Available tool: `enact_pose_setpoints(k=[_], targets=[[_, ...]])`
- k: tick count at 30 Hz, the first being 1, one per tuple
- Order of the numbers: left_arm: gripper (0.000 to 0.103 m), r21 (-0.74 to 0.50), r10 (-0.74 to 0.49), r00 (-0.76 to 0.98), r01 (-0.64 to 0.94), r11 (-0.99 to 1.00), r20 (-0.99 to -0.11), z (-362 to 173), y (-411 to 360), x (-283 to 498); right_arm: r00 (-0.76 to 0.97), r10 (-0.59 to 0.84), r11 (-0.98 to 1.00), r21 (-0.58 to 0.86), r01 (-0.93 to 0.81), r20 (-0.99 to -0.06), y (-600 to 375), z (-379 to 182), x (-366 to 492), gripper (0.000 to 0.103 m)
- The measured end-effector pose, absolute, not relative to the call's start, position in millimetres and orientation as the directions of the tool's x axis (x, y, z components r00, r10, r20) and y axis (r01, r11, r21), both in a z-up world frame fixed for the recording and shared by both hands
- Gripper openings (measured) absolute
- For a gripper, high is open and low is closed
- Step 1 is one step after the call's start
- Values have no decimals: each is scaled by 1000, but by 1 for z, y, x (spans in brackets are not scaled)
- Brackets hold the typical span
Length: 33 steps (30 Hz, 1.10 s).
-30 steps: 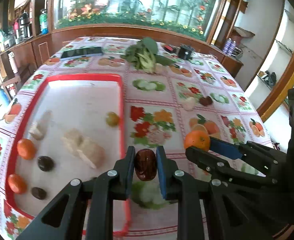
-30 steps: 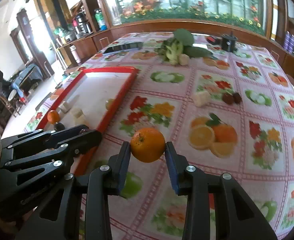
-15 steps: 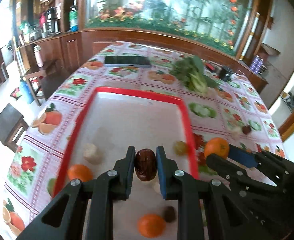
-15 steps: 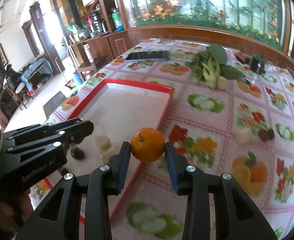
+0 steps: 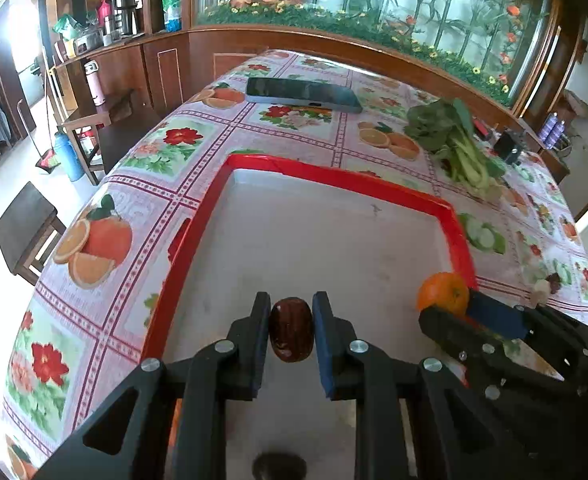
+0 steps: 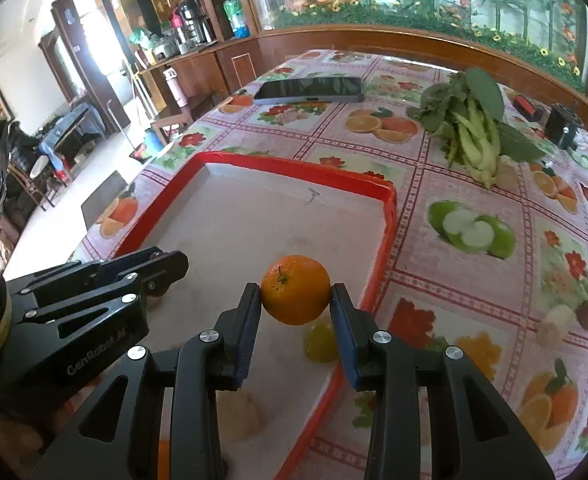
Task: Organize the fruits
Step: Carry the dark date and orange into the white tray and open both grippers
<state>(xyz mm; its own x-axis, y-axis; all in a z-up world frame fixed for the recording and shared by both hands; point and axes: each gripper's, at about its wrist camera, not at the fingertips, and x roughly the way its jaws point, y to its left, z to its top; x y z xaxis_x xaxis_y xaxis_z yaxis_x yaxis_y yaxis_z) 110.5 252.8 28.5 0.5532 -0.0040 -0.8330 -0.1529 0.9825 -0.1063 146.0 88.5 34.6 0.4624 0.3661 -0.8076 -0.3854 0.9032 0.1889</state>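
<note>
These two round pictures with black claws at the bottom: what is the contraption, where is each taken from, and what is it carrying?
There is no robot here: a person holds one pair of tongs in each hand, and each carries a wide-angle camera looking along its fingers. In the left camera's picture, the left tongs grip a dark brown fruit. In the right camera's picture, the right tongs grip an orange. Both are over a red-rimmed tray on a fruit-patterned tablecloth. Leafy greens and a phone lie further back.
</note>
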Motion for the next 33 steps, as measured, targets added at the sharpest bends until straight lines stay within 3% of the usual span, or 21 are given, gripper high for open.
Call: enact_pose_setpoints(k=[14, 17, 22, 28, 33], targets=[[27, -85, 12, 515, -164, 983, -857, 12, 252, 122, 457, 315, 894, 98, -437, -832, 104, 22, 154, 38], [40, -70, 33, 508, -182, 981, -861, 13, 253, 121, 462, 304, 900, 92, -426, -834, 101, 22, 156, 40], [72, -40, 89, 517, -234, 972, -851, 19, 259, 112, 470, 307, 904, 100, -415, -828, 97, 28, 151, 41], [81, -54, 92, 547, -245, 968, -832, 31, 258, 98, 480, 319, 913, 128, -388, -817, 87, 40, 140, 45], [82, -40, 104, 566, -236, 971, -818, 42, 250, 87, 485, 328, 916, 147, -372, -811, 77, 48, 125, 47]])
